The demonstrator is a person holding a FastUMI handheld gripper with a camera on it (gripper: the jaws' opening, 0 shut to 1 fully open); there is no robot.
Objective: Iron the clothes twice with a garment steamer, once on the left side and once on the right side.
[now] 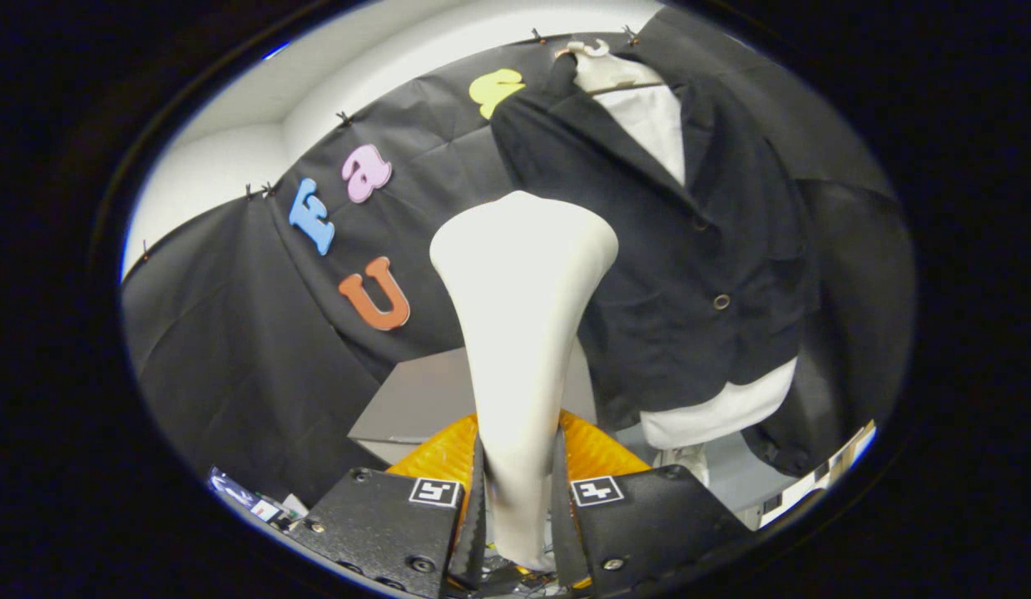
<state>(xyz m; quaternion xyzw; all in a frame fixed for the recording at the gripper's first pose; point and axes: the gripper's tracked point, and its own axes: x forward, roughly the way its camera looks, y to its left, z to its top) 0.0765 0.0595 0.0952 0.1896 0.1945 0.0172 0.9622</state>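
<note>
Gripping the white, smooth plastic garment steamer in my claw, in front of the hanging jacket.

From the claw's own view, both of my fingers press on the steamer's narrow handle, so the claw is clenched on it. The steamer's wide, flared head rises just ahead of the fingers, tilted slightly. Beyond it and a little to one side hangs the dark, buttoned short jacket over a white shirt, both on a pale hanger. The steamer head overlaps the jacket's near edge; I cannot tell whether they touch. A grey bench sits low behind the handle.
</note>
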